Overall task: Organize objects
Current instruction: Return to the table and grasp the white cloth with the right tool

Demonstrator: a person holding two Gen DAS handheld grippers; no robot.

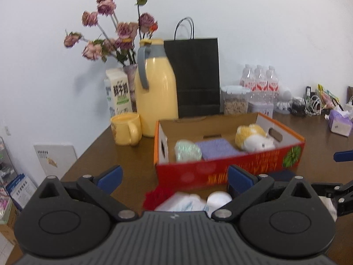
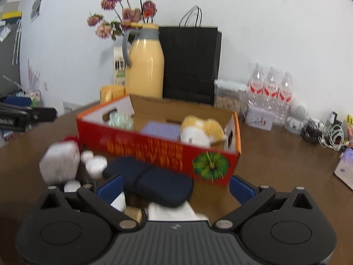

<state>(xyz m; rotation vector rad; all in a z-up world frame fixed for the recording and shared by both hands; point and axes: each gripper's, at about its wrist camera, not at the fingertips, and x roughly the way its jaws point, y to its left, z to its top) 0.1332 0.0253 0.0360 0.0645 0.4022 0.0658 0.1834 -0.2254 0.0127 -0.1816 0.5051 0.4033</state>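
A red cardboard box (image 1: 220, 172) (image 2: 154, 150) stands on the brown table and holds a pale green bundle (image 1: 187, 151), a purple cloth (image 1: 217, 149) and a yellow-and-white plush toy (image 1: 253, 139) (image 2: 201, 130). In front of the box lie loose items: a dark blue pouch (image 2: 150, 181), a white packet (image 2: 59, 165), white round lids (image 2: 96, 164) and something red (image 1: 156, 196). My left gripper (image 1: 174, 178) is open above the white items. My right gripper (image 2: 175, 186) is open over the dark blue pouch, holding nothing.
Behind the box stand a yellow thermos jug (image 1: 155, 88), a yellow mug (image 1: 126, 131), a milk carton (image 1: 118, 92), a vase of dried roses (image 1: 119, 33), a black paper bag (image 1: 196, 75), a cereal jar (image 1: 235, 99) and water bottles (image 1: 260, 81). Cables and a tissue pack (image 1: 339, 122) lie at the right.
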